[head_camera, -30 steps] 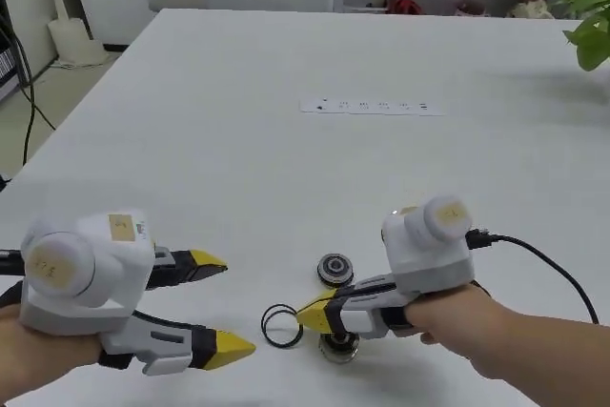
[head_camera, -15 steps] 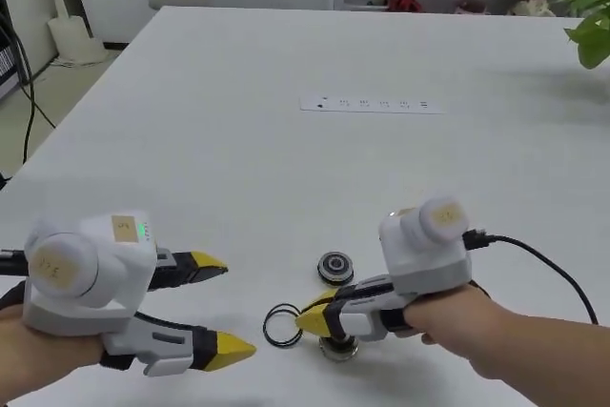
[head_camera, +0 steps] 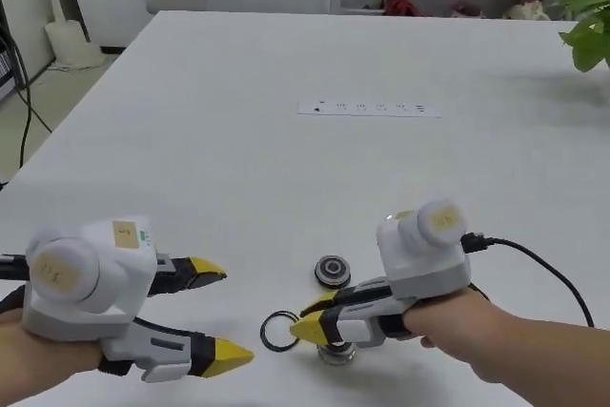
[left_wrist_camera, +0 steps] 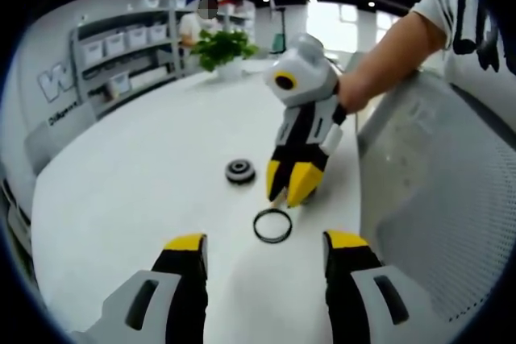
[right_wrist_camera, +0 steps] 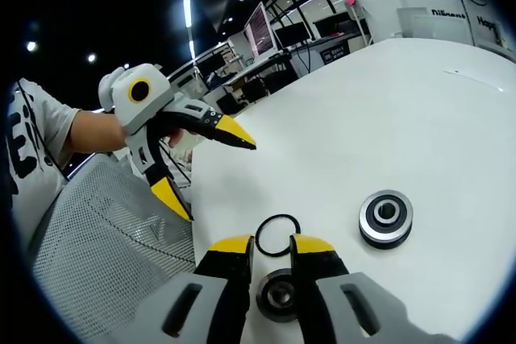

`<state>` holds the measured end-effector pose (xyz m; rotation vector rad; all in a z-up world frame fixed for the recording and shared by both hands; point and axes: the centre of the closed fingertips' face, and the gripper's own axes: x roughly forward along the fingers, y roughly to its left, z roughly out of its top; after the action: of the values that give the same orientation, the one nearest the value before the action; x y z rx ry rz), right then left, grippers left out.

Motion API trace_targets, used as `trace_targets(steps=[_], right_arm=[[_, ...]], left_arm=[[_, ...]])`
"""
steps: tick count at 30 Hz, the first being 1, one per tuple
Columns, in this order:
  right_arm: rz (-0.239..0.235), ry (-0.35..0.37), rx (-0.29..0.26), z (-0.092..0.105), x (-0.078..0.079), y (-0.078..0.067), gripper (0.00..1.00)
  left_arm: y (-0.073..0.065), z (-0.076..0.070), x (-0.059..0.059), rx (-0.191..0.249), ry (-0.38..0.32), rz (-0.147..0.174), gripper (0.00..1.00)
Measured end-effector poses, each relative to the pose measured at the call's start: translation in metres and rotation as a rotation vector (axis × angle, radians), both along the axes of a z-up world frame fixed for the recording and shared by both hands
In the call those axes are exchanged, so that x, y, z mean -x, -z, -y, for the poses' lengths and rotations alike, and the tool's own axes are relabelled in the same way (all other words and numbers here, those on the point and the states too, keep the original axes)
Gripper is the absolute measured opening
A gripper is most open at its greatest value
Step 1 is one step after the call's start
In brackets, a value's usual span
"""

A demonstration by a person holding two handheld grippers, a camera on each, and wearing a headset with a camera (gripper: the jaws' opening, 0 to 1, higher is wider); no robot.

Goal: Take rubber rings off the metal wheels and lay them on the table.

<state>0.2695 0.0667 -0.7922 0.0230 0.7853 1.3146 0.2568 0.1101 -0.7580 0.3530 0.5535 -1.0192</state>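
A black ring (head_camera: 280, 330) lies flat on the white worktop (head_camera: 286, 169), free of both wheels and near the person's edge. Just beside it, on the right gripper's side, the near wheel (head_camera: 335, 353) sits on the worktop, mostly hidden under the right gripper (head_camera: 310, 321). In the right gripper view this wheel shows in the narrow gap between the two yellow-tipped jaws, behind their tips. The jaws stand only slightly apart, and it cannot be told whether they press on the wheel or merely straddle it. Their tips point at the ring and stop just short of it.

The far wheel (head_camera: 332, 271) stands alone a little beyond the ring, flat on its side, apart from both grippers. It has a dark outer band around a metal hub.

The left gripper (head_camera: 217, 314) is held on the other side of the ring, its jaws wide apart with nothing between them and aimed toward the ring. A black cable (head_camera: 534, 259) runs from the back of the right gripper.

Farther up the worktop, well apart from the work, lies a white power strip (head_camera: 370, 108). Green leaves of a plant (head_camera: 591, 21) reach in at the far right edge.
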Motion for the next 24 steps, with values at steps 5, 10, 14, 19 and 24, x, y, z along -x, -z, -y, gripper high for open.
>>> trace_targets(steps=[5, 10, 14, 19, 24], right_arm=[[0.014, -0.004, -0.001, 0.001, 0.001, -0.004, 0.18], [0.033, 0.007, -0.016, 0.002, -0.004, -0.013, 0.19], [0.054, 0.02, -0.029, 0.005, -0.009, -0.022, 0.21], [0.084, 0.036, -0.03, 0.013, -0.015, -0.028, 0.23], [0.108, 0.07, -0.041, 0.022, -0.026, -0.036, 0.25]], left_arm=[[0.0, 0.001, 0.0, -0.001, 0.002, 0.0, 0.59], [-0.003, 0.003, -0.003, 0.002, 0.004, 0.004, 0.59], [-0.009, 0.005, -0.009, 0.012, -0.002, 0.017, 0.59], [-0.014, 0.004, -0.016, 0.015, -0.01, 0.03, 0.59], [-0.02, 0.005, -0.023, 0.02, -0.015, 0.044, 0.58]])
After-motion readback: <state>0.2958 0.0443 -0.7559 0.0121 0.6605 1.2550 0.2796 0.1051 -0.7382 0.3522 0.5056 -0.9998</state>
